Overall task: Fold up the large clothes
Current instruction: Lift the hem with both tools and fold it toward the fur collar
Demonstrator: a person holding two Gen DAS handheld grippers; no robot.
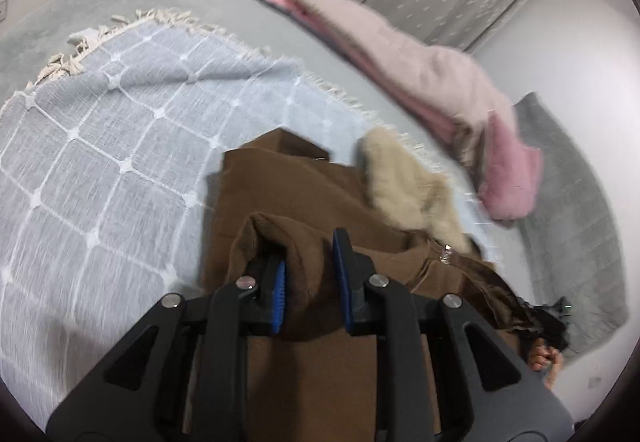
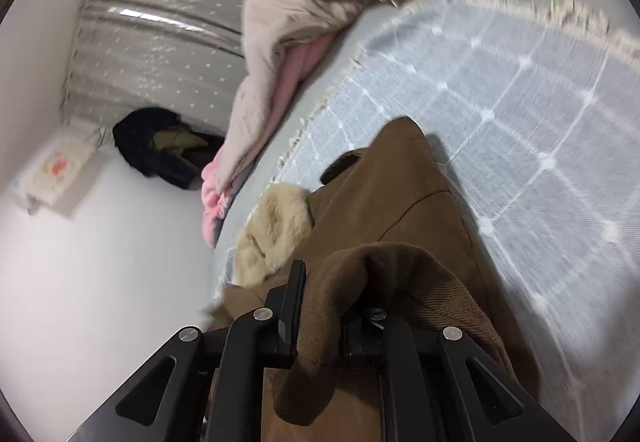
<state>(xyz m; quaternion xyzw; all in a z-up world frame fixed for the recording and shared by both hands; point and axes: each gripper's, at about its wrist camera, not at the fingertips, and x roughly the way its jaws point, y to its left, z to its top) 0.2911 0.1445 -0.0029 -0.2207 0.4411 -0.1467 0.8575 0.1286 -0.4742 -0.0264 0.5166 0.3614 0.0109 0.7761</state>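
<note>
A brown coat (image 1: 280,177) with a beige fur collar (image 1: 404,177) lies on a blue checked blanket (image 1: 100,145). My left gripper (image 1: 310,274) is shut on a bunched fold of the brown coat between its blue pads. In the right wrist view the same coat (image 2: 400,209) and its fur collar (image 2: 276,230) show, and my right gripper (image 2: 320,306) is shut on another fold of the coat, which drapes over its right finger. The right gripper also shows at the far right of the left wrist view (image 1: 552,326).
A pink and beige garment (image 1: 420,69) lies along the far edge of the grey bed (image 1: 280,25). A grey mat (image 1: 568,201) lies on the floor. A dark clothes pile (image 2: 160,149) and a white box (image 2: 56,169) sit by the curtain (image 2: 160,21).
</note>
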